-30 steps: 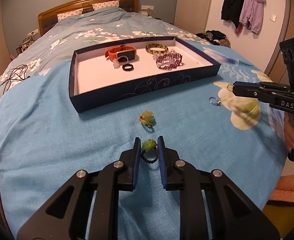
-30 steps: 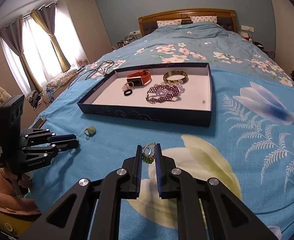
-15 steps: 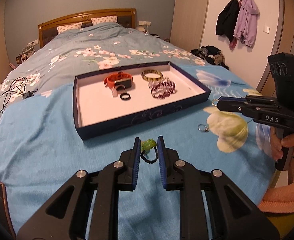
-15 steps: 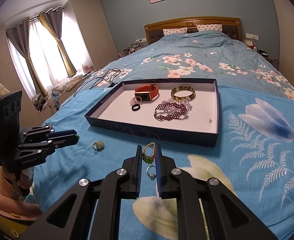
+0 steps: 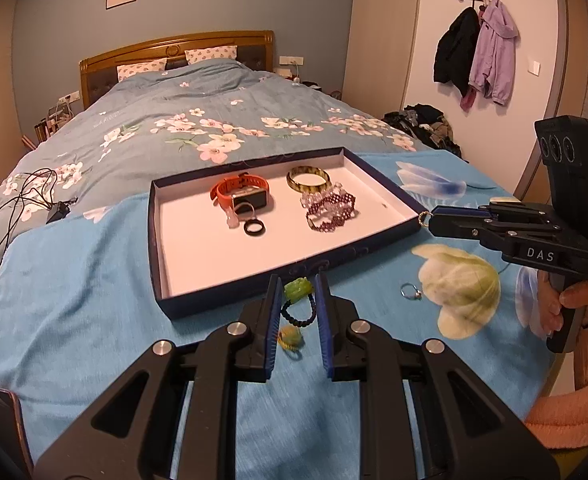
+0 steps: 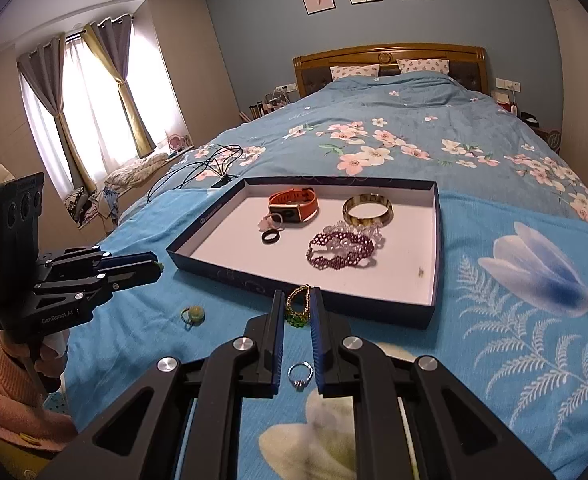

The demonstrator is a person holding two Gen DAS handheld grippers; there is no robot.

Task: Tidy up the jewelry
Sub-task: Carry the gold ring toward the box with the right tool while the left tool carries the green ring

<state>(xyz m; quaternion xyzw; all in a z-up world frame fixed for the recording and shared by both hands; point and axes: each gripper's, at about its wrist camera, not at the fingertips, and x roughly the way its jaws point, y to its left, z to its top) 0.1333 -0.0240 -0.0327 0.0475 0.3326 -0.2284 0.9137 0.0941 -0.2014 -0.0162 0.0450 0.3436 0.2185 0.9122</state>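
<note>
My left gripper (image 5: 297,294) is shut on a green-stone ring with a dark beaded band (image 5: 298,304), held above the bed just short of the navy tray's (image 5: 156,248) near wall. My right gripper (image 6: 297,304) is shut on a gold ring with a green stone (image 6: 297,306), also near the tray's (image 6: 437,240) front wall. The tray holds an orange watch (image 5: 241,191), a bangle (image 5: 308,178), a purple beaded bracelet (image 5: 331,212) and a black ring (image 5: 253,227). A yellow-green ring (image 5: 290,337) and a silver ring (image 5: 409,292) lie on the blue spread.
Black cables (image 5: 18,200) lie on the bed at far left. A phone edge (image 5: 4,412) shows at the lower left. The silver ring (image 6: 299,374) lies under my right fingers. The bed's right edge is near, with clothes on the floor (image 5: 425,124).
Both grippers have risen and moved toward the tray with their rings. The yellow-green ring and the silver ring stay on the spread, now below and behind the fingertips.
</note>
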